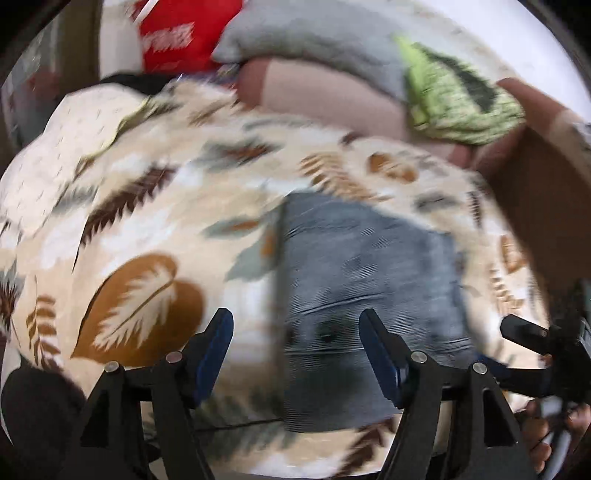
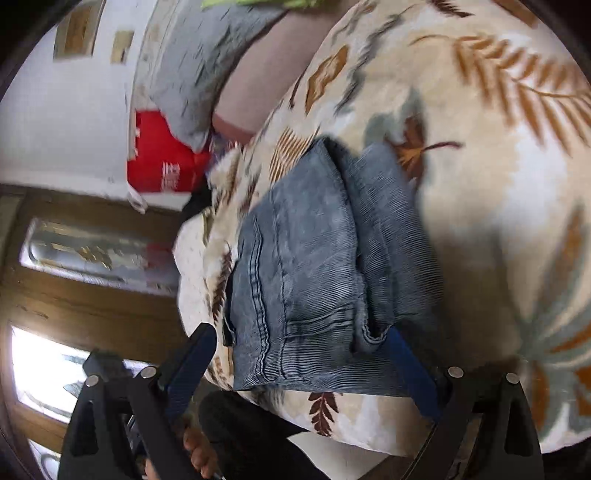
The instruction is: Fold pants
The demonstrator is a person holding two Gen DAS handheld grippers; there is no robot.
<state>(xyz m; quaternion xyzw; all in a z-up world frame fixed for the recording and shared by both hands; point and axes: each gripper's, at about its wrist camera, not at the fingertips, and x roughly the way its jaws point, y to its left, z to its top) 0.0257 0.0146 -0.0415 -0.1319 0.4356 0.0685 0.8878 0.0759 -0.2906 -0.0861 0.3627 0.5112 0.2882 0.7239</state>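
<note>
Two wrist views are given of one folded pair of blue denim pants (image 2: 314,266), laid on a bed covered by a cream bedspread (image 1: 155,206) printed with brown, tan and grey-green leaves. In the left wrist view the pants (image 1: 369,288) are seen as a compact blue-grey block right of centre, blurred by motion. The left hand-held gripper (image 1: 295,332) is held above the bedspread with its jaws apart; one blue-padded finger stands over the printed cloth to the left and the other over the denim, and no fabric is pinched between them. At the right edge of that view the right hand-held gripper (image 1: 532,336) is partly visible, with fingers of a person's hand (image 1: 539,435) below it.

In the right wrist view the pants are shown in folded layers, with seams and a stitched pocket edge turned toward the camera. The right hand-held gripper (image 2: 306,350) is spread wide; its right finger lies against the near denim edge, its left finger stands clear of the cloth, and nothing is clamped. A grey pillow (image 1: 314,40), a green patterned cloth (image 1: 454,96) and a red bag (image 1: 173,33) are placed at the far side of the bed. A wooden door (image 2: 92,302) with glass panels is seen to the left of the right wrist view.
</note>
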